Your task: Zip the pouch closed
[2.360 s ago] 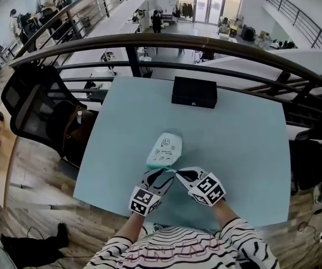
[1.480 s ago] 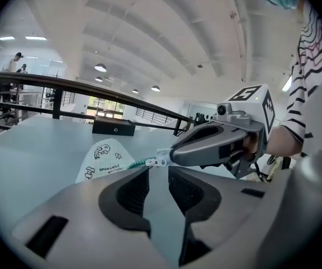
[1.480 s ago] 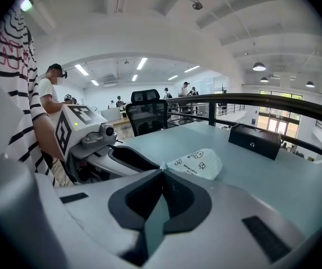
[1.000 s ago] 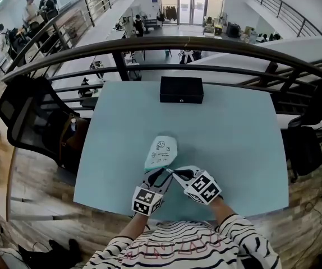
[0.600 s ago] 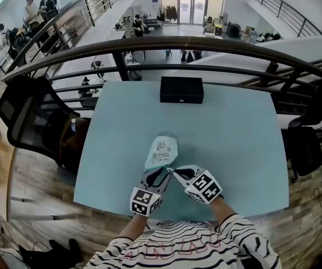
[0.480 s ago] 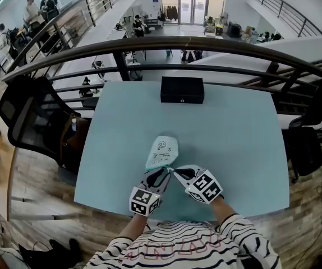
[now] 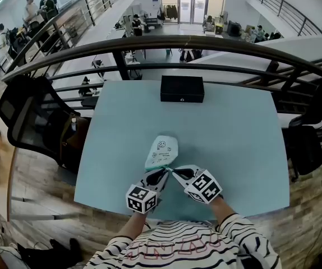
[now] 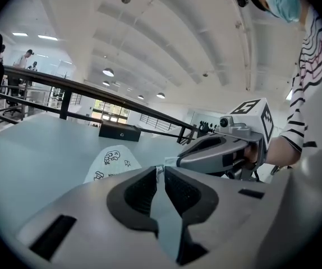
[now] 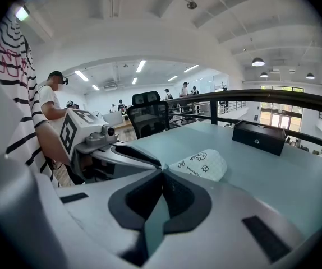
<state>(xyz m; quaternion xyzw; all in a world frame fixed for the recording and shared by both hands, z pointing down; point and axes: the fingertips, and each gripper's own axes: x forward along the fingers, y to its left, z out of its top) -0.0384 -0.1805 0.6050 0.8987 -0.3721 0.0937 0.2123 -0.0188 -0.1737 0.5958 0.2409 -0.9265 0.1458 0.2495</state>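
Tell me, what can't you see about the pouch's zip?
Zip on the pouch: head view, covered by the left gripper and right gripper; gripper views, blocked by their own fingers.
Pale bit between the left fingers, which have just been closing: too small to name.
Pouch print: too small to read.

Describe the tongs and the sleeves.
Both the left tongs and right tongs are grey shells with black padded jaws; each carries a white cube printed with black square markers. The sleeves are white with black stripes. The left jaws have just been closing, the pouch edge between them.
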